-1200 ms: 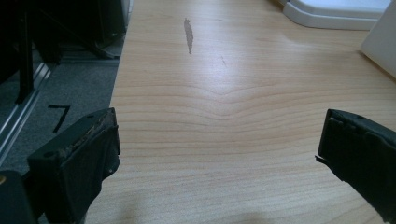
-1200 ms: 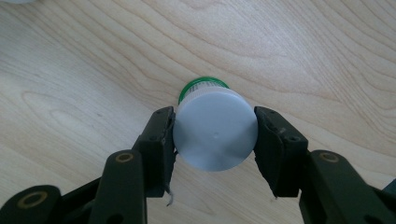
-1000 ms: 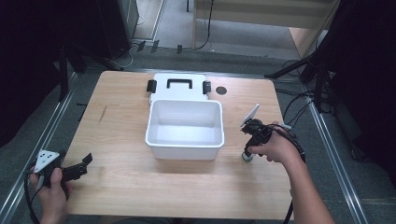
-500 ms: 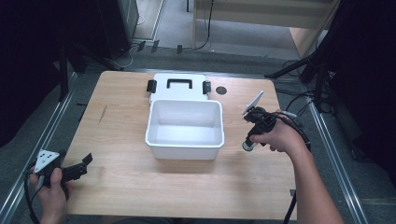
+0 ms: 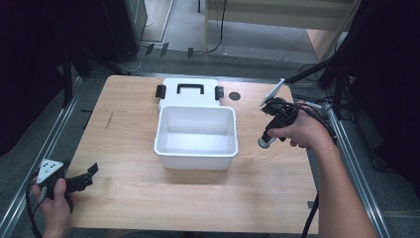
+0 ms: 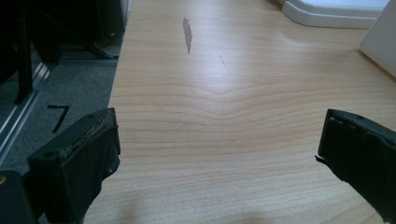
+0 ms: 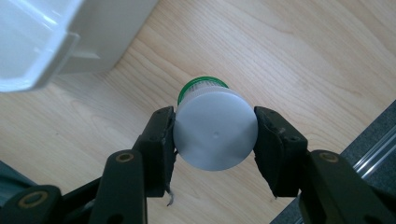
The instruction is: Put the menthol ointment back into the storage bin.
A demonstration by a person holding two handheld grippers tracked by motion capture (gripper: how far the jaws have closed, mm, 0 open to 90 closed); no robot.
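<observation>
Carrying step, judged from the grip: right gripper (image 7: 215, 128) clamped on a small bottle (image 7: 214, 133), one pad on each side of the grey base facing the camera, green cap (image 7: 201, 82) at the far end, pointing down at the table (image 5: 277, 183). Bottle held off the wood, tilted, just right of the white bin (image 5: 195, 133), as seen in the high view (image 5: 267, 140). Bin open and bare inside, its lid (image 5: 188, 90) lying flat behind it.

Next move, probably: swing left over the near rim of the bin, lower inside, then spread the jaws. Calls for enough height to clear the rim and a steady squeeze, since a smooth round bottle could slip or twist.

Left gripper (image 5: 85, 177) parked at the near left corner of the table, jaws wide apart, nothing between them (image 6: 219, 154).

Against the frame a second earlier: right gripper and bottle higher above the table and farther from the person; left gripper in the same place; bin and lid unmoved.
</observation>
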